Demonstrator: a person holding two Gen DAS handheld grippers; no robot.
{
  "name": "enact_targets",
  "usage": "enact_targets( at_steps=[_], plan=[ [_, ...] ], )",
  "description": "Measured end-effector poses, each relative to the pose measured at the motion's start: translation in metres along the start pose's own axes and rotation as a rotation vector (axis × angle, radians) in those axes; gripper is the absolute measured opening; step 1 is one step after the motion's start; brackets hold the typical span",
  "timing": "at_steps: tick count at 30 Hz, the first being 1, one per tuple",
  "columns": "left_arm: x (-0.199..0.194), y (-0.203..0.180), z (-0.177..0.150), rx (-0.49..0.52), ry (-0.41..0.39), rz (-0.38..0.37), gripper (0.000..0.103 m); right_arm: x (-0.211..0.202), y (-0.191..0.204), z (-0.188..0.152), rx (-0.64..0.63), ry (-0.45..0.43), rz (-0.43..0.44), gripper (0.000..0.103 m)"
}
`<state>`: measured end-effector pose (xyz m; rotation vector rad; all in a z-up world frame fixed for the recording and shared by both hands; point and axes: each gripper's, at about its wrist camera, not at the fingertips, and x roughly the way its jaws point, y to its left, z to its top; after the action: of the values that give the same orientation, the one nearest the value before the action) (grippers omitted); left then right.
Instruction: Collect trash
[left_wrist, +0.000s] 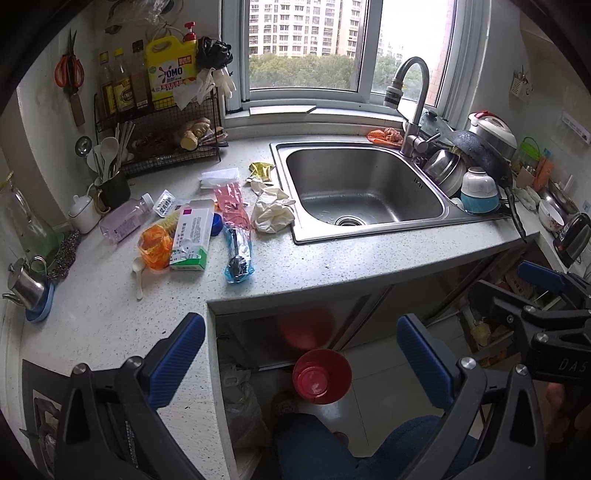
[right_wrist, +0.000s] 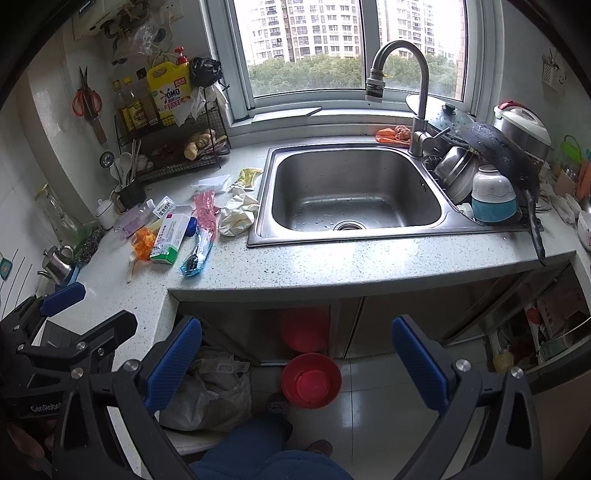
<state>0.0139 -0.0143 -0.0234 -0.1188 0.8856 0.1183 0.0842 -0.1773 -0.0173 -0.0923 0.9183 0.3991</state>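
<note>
left tongs (left_wrist: 301, 363) spread, empty | right tongs (right_wrist: 297, 363) spread, empty | crumpled cream wrapper (left_wrist: 271, 210) beside steel sink (left_wrist: 369, 192)

We are in a home kitchen: a steel sink (right_wrist: 354, 195) with a curved tap (right_wrist: 402, 92) sits under a window (right_wrist: 306, 48) facing apartment blocks, washed bowls and a pan (right_wrist: 498, 151) drain beside it, and a wire rack (left_wrist: 159, 122) holds sauce bottles and detergent.

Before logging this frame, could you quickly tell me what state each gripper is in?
Left gripper: open, holding nothing.
Right gripper: open, holding nothing.
</note>
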Motion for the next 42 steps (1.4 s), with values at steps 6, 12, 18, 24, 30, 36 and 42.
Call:
enact_targets(
  at_steps=[6, 12, 18, 24, 30, 36, 42],
  plan=[
    [0.026, 0.031, 0.019, -0.059, 0.045, 0.014, 0.103, 0.034, 0.012, 0.023, -0.035, 0.039, 0.03, 0.103],
    [0.07, 0.083, 0.048, -0.138, 0.105, 0.062, 0.103, 0.091, 0.043, 0.064, -0.103, 0.088, 0.075, 0.103],
    [0.121, 0.14, 0.081, -0.202, 0.166, 0.114, 0.103, 0.16, 0.075, 0.11, -0.198, 0.172, 0.088, 0.103],
    [0.162, 0.193, 0.11, -0.246, 0.211, 0.16, 0.103, 0.222, 0.098, 0.147, -0.298, 0.233, 0.089, 0.103],
    [0.189, 0.221, 0.12, -0.288, 0.243, 0.175, 0.103, 0.281, 0.106, 0.164, -0.385, 0.312, 0.08, 0.103],
    [0.205, 0.236, 0.113, -0.297, 0.293, 0.191, 0.103, 0.33, 0.109, 0.158, -0.465, 0.399, 0.088, 0.103],
    [0.205, 0.249, 0.105, -0.308, 0.31, 0.217, 0.103, 0.35, 0.115, 0.157, -0.578, 0.406, 0.107, 0.077]
  ],
)
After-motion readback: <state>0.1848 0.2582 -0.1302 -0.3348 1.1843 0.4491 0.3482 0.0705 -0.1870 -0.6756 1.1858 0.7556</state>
